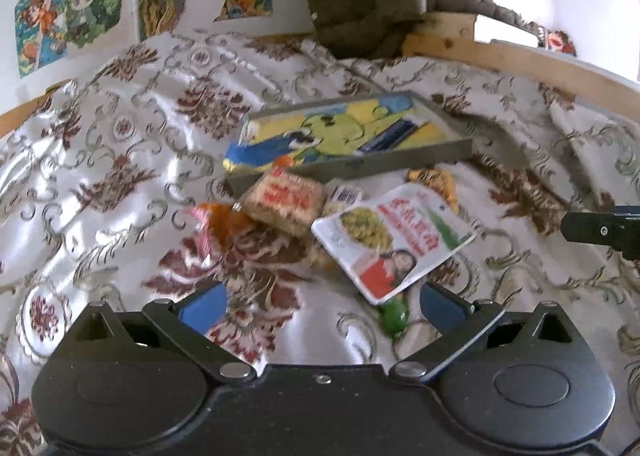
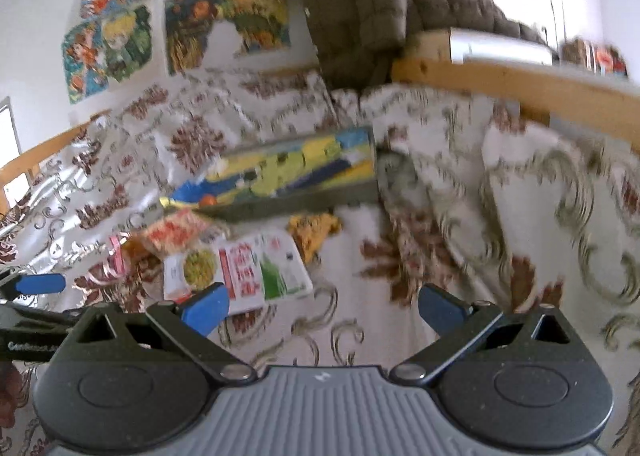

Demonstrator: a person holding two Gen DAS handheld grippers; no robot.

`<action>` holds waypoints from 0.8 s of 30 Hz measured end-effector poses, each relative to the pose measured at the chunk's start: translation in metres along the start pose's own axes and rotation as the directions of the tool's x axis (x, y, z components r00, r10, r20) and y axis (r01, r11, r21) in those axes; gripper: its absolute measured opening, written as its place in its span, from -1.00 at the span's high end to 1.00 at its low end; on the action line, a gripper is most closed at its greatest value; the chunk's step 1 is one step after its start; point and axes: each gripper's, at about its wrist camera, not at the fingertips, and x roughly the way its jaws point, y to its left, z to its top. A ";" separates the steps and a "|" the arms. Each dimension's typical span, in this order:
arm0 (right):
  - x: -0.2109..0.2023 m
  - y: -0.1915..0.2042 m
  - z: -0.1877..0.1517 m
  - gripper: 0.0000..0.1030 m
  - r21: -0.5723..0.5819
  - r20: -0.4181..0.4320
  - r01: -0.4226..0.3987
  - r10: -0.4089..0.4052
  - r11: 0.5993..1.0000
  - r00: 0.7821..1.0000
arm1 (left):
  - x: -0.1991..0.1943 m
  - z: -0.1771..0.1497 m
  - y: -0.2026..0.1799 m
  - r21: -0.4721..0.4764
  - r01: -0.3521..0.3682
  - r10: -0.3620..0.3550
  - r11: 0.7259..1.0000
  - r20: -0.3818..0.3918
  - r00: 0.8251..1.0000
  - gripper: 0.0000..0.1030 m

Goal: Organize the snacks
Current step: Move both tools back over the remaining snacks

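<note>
Patterned bedspread (image 1: 132,127) lies under everything you see. Your tray (image 1: 400,164) sits mid-bed, empty of snacks; the white pouch (image 1: 394,238), biscuit pack (image 1: 286,199) and other packets lie just before it. Your left hand-held gripper (image 1: 322,302) and right hand-held gripper (image 2: 324,306) both gape, empty.

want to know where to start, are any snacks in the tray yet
No. The tray shows only its cartoon-printed floor; the snack packets all lie on the bedspread in front.
</note>
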 end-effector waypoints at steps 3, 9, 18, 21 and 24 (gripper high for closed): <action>0.011 0.001 -0.006 -1.00 0.003 -0.040 -0.021 0.021 1.000 0.999 | 0.003 -0.005 0.006 -0.018 -0.026 0.025 1.000 -0.025 0.999 -0.99; 0.017 0.014 -0.014 -1.00 -0.033 -0.064 -0.077 0.074 0.997 0.995 | 0.003 -0.010 0.020 -0.045 -0.062 0.061 0.997 -0.041 0.997 -0.99; 0.014 0.039 -0.016 -1.00 -0.112 -0.035 -0.148 0.145 0.983 0.989 | 0.001 -0.010 0.036 -0.092 -0.104 0.100 0.990 -0.044 0.994 -0.99; 0.017 0.044 -0.016 -0.99 -0.124 -0.031 -0.165 0.162 0.979 0.986 | 0.002 -0.008 0.040 -0.106 -0.115 0.111 0.988 -0.043 0.993 -0.99; 0.021 0.047 -0.015 -0.99 -0.127 -0.029 -0.162 0.159 0.979 0.987 | 0.002 -0.006 0.042 -0.107 -0.124 0.121 0.986 -0.038 0.992 -0.99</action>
